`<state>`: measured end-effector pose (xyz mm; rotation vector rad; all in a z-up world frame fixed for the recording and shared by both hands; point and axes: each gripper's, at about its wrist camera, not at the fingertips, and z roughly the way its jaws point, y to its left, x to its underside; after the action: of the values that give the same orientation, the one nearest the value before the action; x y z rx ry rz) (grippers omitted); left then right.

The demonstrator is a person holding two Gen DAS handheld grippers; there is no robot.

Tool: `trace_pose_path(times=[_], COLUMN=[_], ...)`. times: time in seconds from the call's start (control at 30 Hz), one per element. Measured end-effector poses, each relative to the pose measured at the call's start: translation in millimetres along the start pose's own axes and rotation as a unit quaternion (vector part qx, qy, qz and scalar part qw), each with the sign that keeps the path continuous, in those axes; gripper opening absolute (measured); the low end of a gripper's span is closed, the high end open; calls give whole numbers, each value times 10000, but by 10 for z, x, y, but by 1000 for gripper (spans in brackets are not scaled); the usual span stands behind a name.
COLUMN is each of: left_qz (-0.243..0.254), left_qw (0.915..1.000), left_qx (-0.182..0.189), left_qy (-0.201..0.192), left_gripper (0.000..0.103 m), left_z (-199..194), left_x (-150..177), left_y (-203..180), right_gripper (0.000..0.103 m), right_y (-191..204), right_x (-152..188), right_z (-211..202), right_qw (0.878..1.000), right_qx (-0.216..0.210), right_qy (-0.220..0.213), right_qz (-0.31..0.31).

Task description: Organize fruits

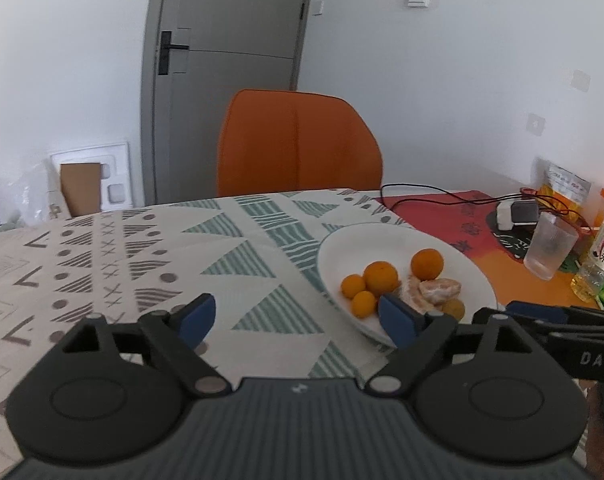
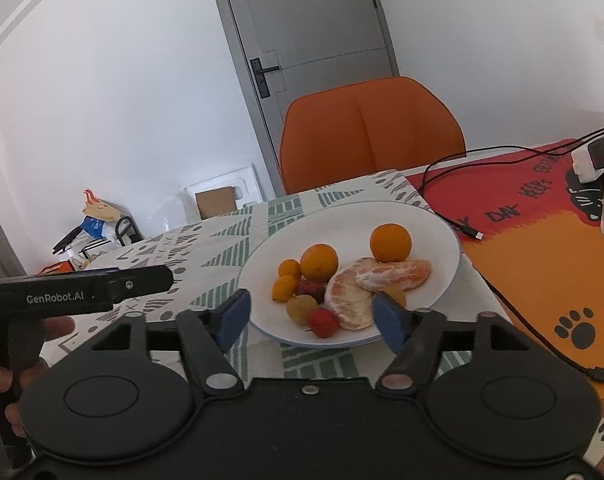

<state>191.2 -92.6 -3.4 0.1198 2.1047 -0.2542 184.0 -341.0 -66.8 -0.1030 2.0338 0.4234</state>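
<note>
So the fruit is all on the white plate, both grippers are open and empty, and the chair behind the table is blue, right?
Not quite: the chair is orange, as the right wrist view shows. The fruit is on the white plate, and the left gripper and right gripper are open and empty.

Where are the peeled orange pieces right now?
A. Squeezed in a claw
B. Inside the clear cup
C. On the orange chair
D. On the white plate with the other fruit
D: the peeled orange pieces lie on the white plate beside the whole oranges, and both claws are open with nothing in them.
</note>
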Motion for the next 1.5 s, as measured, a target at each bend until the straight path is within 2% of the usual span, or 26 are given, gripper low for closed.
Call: trace_pose_path(times=[0.17,0.23,0.3,0.9,1.27,1.5], left_qz=[-74,-94,-126,-471,-615,-671], left_qw=[9999,9998,9997,9983,9965,9938], left_qx=[-124,-137,-129,-265,-529,-867], left_qy=[-86,-127,-150,-216,-215,-184], left_gripper=[96,100,103,103,103,103], left_z=[-140,-193,-241,-687,-935,-1141], left_x=[47,66,80,230,362,461], left_y=[62,83,100,337,467,536], right_gripper=[89,99,103,103,103,103], right_y=[56,75,95,309,492,622], right_x=[3,8,14,56,145,211], right_z=[-69,-90,-118,-271,-334,-368], right_qw=[9999,9999,9999,9996,9993,9985], right_qx=[-33,-34,-38,-136,-202,-285], right_qy=[-77,-94,-126,-113,12,145], right_qz=[-61,-52,-51,-203,-306,-442])
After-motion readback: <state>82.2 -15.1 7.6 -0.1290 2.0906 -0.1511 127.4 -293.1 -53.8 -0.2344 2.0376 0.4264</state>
